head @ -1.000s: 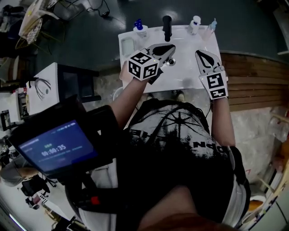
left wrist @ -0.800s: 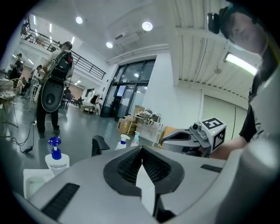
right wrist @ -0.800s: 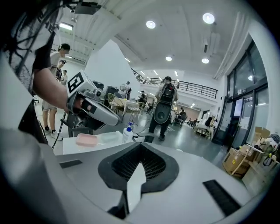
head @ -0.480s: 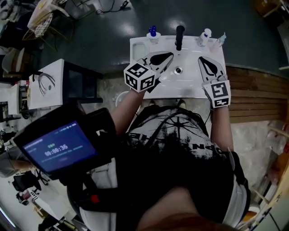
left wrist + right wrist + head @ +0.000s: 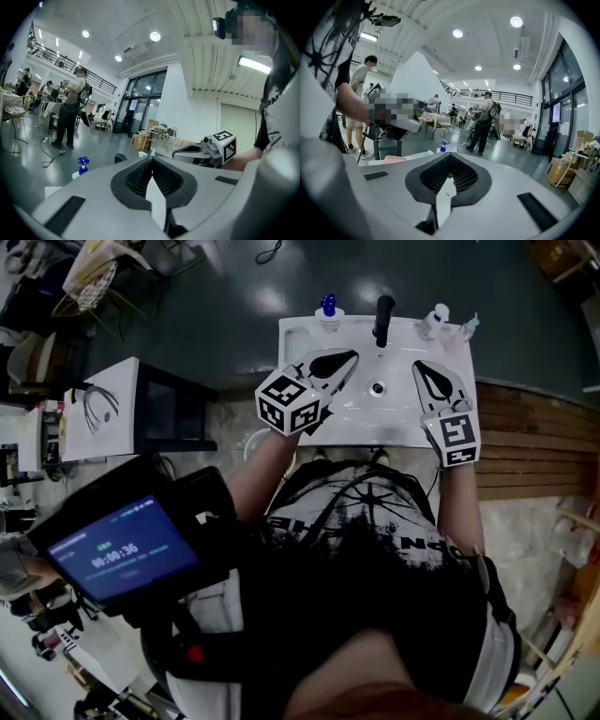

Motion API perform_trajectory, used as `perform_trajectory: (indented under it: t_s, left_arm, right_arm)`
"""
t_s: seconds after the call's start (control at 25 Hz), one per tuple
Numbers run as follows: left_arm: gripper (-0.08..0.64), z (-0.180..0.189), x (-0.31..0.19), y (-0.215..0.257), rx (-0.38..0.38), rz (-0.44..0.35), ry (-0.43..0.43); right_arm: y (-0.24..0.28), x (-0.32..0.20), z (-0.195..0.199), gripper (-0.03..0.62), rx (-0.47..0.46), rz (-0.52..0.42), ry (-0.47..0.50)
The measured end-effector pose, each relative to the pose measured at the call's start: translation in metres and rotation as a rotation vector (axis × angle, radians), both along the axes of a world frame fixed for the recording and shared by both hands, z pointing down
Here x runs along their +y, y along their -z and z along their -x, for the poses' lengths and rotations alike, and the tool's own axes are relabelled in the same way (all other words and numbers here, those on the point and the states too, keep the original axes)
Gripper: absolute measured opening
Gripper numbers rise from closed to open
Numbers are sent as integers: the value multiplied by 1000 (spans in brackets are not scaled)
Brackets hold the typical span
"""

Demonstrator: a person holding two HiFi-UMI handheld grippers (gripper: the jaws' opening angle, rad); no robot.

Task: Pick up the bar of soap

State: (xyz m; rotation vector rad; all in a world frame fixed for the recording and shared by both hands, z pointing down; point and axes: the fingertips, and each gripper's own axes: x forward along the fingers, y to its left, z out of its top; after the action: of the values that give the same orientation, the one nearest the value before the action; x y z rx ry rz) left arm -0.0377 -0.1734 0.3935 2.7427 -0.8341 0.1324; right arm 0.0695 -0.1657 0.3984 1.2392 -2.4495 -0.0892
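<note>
Pink bar of soap [image 5: 396, 159] lies on the white sink [image 5: 384, 416] ledge.

Lab hall w/ mezzanine railing [image 5: 506, 97], cardboard boxes [image 5: 139, 140], standalone sink [image 5: 375, 423]

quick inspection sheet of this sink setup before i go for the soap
surface: white sink, black faucet at its back edge
job's things: pinkish bar, likely the soap, toward the sink's left end, untouched
clutter: blue-capped bottle and small white bottle along the back edge
grippers: left gripper and right gripper both shut, nothing between the jaws, held over the basin
cables: coiled cable on a white box left of the sink; loose cable on the floor
surroundings: wooden slats to the right, dark floor, a person standing in the hall behind
</note>
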Motion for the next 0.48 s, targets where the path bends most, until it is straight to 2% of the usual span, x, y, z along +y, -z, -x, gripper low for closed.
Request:
perform_trajectory:
  t_s: [0.48]
  left_arm:
    - [12, -5, 0, 2, 26, 7, -6]
  right_arm:
    - [3, -1, -5, 14, 35, -18, -9]
